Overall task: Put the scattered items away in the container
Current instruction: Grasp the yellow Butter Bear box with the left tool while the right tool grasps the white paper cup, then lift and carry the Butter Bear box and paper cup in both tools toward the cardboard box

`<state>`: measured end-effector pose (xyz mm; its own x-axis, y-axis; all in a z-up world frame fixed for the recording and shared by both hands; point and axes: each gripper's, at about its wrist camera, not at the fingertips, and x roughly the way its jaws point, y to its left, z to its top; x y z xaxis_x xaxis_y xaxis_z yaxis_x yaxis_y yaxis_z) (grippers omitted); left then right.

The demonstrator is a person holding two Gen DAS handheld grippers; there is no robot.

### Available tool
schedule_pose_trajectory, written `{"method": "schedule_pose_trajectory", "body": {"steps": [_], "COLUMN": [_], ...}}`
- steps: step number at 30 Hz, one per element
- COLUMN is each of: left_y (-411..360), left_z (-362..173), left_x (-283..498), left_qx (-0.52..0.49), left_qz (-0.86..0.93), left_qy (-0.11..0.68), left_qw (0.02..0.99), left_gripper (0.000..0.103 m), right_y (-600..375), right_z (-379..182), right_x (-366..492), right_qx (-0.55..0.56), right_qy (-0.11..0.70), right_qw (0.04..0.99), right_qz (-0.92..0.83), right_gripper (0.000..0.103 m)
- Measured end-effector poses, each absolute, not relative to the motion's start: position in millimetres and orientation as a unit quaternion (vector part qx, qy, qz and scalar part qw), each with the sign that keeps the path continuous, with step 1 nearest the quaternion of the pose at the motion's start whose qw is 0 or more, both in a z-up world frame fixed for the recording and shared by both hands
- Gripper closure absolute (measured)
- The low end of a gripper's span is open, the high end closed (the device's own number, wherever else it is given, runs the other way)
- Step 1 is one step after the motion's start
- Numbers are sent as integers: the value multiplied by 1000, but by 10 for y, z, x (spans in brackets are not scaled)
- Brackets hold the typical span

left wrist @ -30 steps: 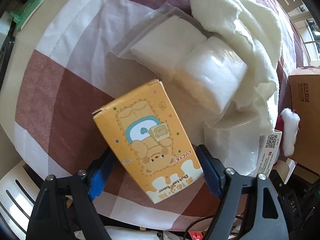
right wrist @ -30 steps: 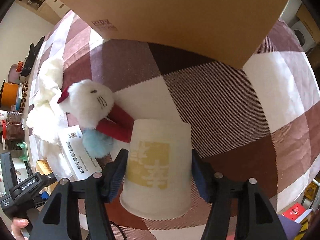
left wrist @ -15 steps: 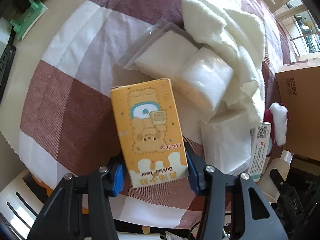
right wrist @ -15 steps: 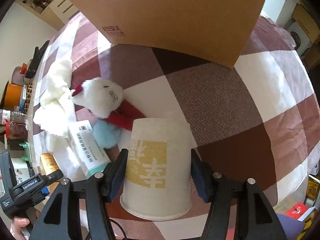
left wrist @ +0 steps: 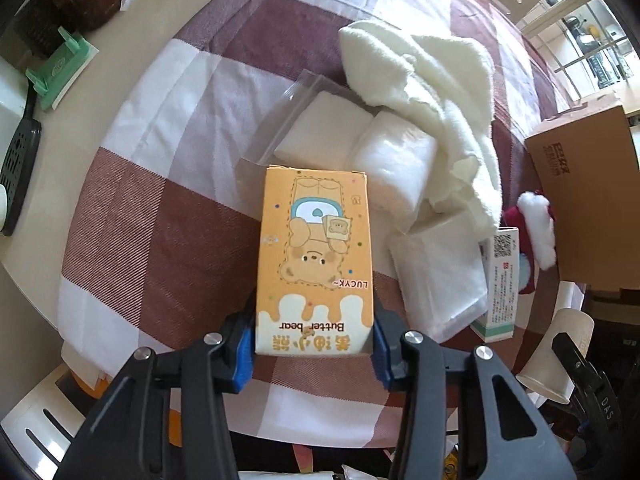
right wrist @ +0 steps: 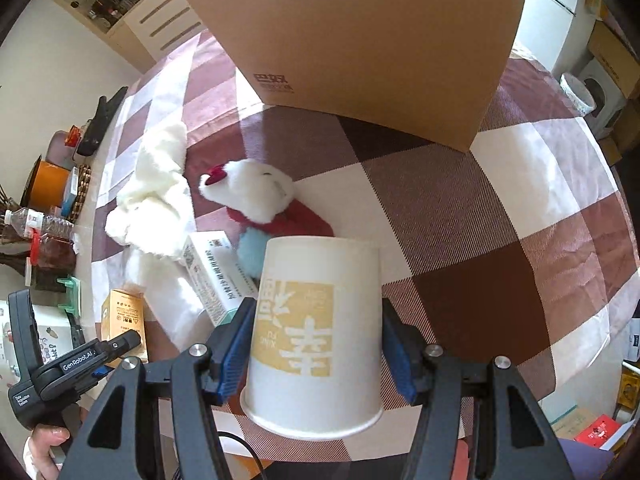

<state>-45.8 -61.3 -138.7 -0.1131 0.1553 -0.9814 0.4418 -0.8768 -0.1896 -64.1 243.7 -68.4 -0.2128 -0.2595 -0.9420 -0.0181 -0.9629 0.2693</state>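
While both items are already pinched, the carry to the container is judged to be the step in hand. The orange carton (left wrist: 316,256) is clamped at its near end by the left hand-held gripper (left wrist: 314,344), whose jaws have just been closing on it. The paper cup (right wrist: 316,336), rim toward the camera, is squeezed by the right hand-held gripper (right wrist: 316,348). The cardboard box (right wrist: 368,40) stands at the far side of the worktop (right wrist: 520,208). A plush toy (right wrist: 256,196), white cloth (left wrist: 424,76) and small printed box (right wrist: 218,276) lie scattered. Next, each load should be carried over the box rim and released.
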Motion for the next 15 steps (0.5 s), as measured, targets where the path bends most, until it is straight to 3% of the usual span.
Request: {"method": "schedule_pose_trajectory", "body": {"steps": [15], "left_y": [-624], "left_z": [-489], "left_x": [-112], "left_qx": [599], "left_qz": [-779], "left_qy": [171], "left_qw": [71], "left_gripper": [56], "right_y": [2163], "right_z": [-192], "right_x": [-448], "right_qx": [588], "right_qy": [-106], "right_qw": [133], "right_qz": [-791], "right_gripper": [43]}}
